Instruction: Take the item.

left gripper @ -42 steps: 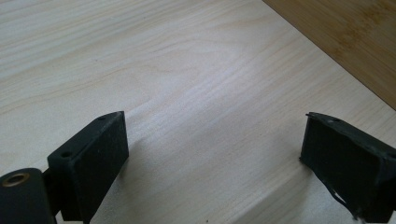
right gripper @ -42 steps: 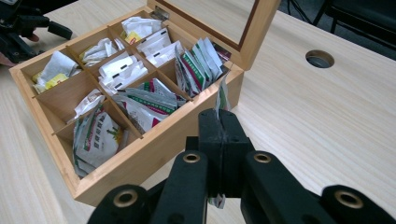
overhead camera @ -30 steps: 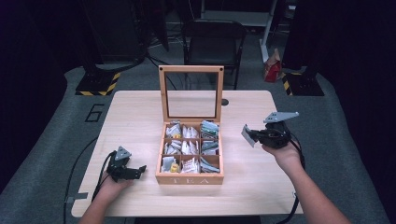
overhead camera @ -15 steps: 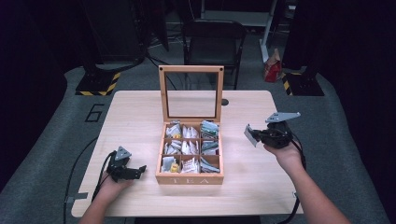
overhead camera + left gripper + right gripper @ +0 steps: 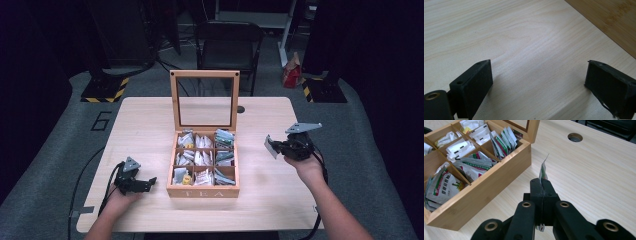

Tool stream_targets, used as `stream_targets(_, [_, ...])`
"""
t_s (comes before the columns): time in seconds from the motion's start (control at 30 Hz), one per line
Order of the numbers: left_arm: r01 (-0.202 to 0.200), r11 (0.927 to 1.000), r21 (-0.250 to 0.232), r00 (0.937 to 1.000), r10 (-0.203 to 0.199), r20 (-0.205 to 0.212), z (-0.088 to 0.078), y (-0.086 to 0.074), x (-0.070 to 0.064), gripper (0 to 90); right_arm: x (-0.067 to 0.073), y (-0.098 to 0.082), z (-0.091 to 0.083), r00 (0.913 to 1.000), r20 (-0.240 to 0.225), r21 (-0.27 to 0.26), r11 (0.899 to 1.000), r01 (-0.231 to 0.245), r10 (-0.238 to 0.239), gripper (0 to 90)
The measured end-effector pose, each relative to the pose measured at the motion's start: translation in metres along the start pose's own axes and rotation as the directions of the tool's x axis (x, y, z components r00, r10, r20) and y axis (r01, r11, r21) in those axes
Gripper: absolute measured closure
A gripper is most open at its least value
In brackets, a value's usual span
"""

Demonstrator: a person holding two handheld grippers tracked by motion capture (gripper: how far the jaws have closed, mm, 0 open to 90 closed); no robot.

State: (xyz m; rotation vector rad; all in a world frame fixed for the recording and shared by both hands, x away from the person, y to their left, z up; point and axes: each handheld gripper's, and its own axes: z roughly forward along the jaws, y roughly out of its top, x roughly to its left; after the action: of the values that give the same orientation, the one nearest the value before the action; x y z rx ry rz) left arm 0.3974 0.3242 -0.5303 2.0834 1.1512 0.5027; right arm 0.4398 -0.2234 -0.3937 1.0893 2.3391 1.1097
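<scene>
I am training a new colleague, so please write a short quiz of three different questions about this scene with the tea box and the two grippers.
1. True or false: the right gripper is shut on a tea packet.
2. The lid of the tea box is: A) closed, B) standing open, C) lying on the table.
3. What lies between the jaws of the left gripper?

Key
1. True; the packet stands edge-up between the closed jaws.
2. B.
3. Nothing; the jaws are wide apart over the bare table.
</scene>
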Motion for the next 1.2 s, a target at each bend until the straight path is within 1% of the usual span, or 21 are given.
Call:
stream_targets(0.23, [0.000, 1.0000, 0.000, 1.0000, 0.000, 0.000, 0.000, 0.000, 0.000, 7.1, -0.002, -0.008, 0.005, 0.9998, 0.017, 0.007, 1.000, -0.006, 0.006, 89.7])
stream_targets(0.27, [-0.003, 1.0000, 0.000, 1.0000, 0.003, -0.002, 0.000, 0.000, 0.000, 7.1, -0.002, -0.009, 0.006, 0.9998, 0.015, 0.008, 1.000, -0.014, 0.014, 89.7])
stream_targets(0.43, [0.000, 1.0000, 0.000, 1.0000, 0.000, 0.000, 0.000, 0.000, 0.000, 7.1, -0.002, -0.015, 0.011, 0.9996, 0.022, 0.020, 1.000, -0.016, 0.016, 89.7])
stream_targets(0.47, [0.001, 1.0000, 0.000, 1.0000, -0.001, 0.000, 0.000, 0.000, 0.000, 7.1, -0.002, -0.017, 0.012, 0.9996, 0.026, 0.027, 1.000, -0.011, 0.011, 89.7])
stream_targets(0.53, [0.001, 1.0000, 0.000, 1.0000, -0.001, 0.000, 0.000, 0.000, 0.000, 7.1, -0.001, -0.019, 0.014, 0.9996, 0.023, 0.030, 0.999, -0.018, 0.017, 89.7])
stream_targets(0.63, [0.000, 1.0000, 0.000, 1.0000, 0.000, 0.001, 0.000, 0.000, 0.000, 7.1, -0.001, -0.024, 0.018, 0.9992, 0.033, 0.037, 0.999, -0.023, 0.021, 89.7])
stream_targets(0.77, [0.001, 1.0000, 0.000, 1.0000, -0.001, 0.000, 0.000, 0.000, 0.000, 7.1, -0.001, -0.028, 0.022, 0.9992, 0.034, 0.045, 0.999, -0.023, 0.021, 89.7])
stream_targets(0.8, [0.001, 1.0000, 0.000, 1.0000, -0.001, 0.000, 0.000, 0.000, 0.000, 7.1, -0.001, -0.029, 0.024, 0.9991, 0.037, 0.038, 0.999, -0.021, 0.020, 89.7])
stream_targets(0.87, [0.001, 1.0000, 0.000, 1.0000, -0.001, 0.000, 0.000, 0.000, 0.000, 7.1, -0.002, -0.031, 0.025, 0.9991, 0.038, 0.045, 0.999, -0.019, 0.017, 89.7])
stream_targets(1.03, [-0.002, 1.0000, 0.000, 1.0000, 0.002, -0.002, 0.000, 0.000, 0.000, 7.1, -0.002, -0.034, 0.028, 0.9989, 0.046, 0.043, 0.999, -0.012, 0.010, 89.7])
stream_targets(1.2, [0.000, 1.0000, 0.000, 1.0000, 0.000, 0.000, 0.000, 0.000, 0.000, 7.1, -0.003, -0.040, 0.034, 0.9982, 0.056, 0.053, 0.998, -0.026, 0.023, 89.7])
